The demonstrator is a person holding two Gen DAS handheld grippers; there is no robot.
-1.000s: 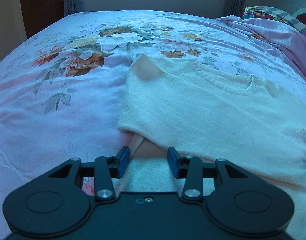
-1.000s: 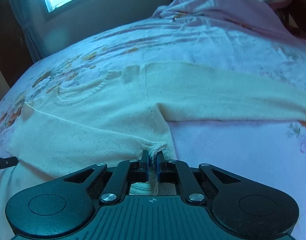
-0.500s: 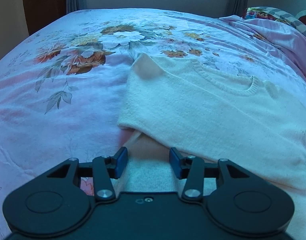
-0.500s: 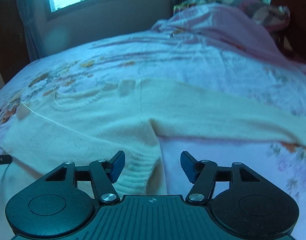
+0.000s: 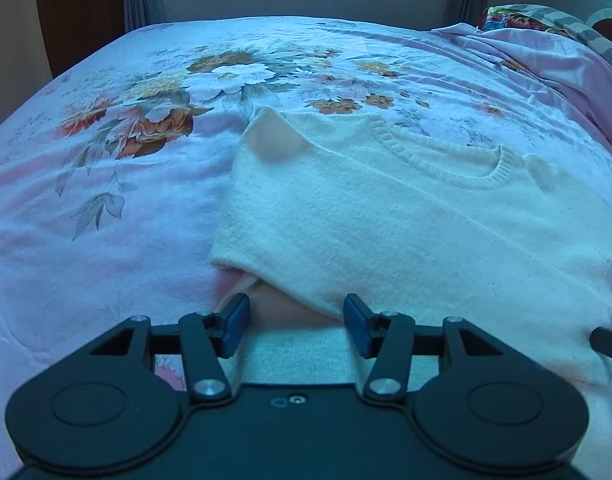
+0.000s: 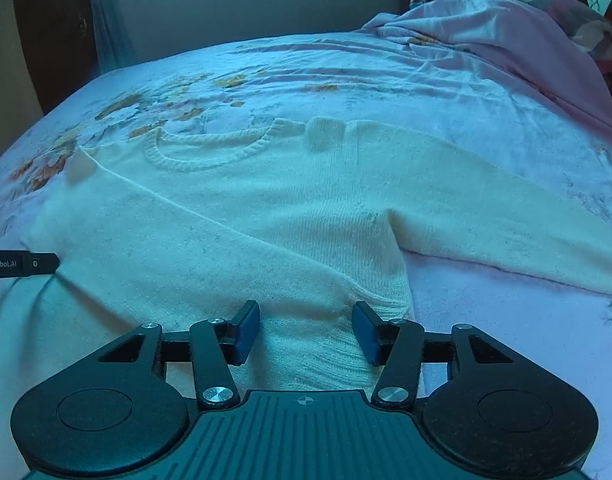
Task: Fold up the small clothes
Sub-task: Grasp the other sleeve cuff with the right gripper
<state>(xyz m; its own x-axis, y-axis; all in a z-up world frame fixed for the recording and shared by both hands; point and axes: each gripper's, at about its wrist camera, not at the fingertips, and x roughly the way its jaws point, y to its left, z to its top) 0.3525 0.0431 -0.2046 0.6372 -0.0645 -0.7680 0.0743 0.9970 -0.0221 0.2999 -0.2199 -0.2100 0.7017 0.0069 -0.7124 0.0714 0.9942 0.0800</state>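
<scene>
Broadly, a bed with a pink floral bedspread (image 5: 106, 208) fills both views, and a rumpled pink blanket (image 6: 505, 40) is heaped toward its head. On the bedspread lies a cream knitted sweater (image 6: 246, 216), front up with its ribbed neckline away from the cameras; one sleeve is folded across the body, and the other sleeve (image 6: 485, 208) stretches out flat over the sheet. The right gripper (image 6: 306, 330) stands apart over the sweater's ribbed hem, its jaws having just narrowed a little, pressing nothing. The left gripper (image 5: 296, 328) is likewise spread, just widened, over the folded sleeve's lower edge, gripping nothing.
</scene>
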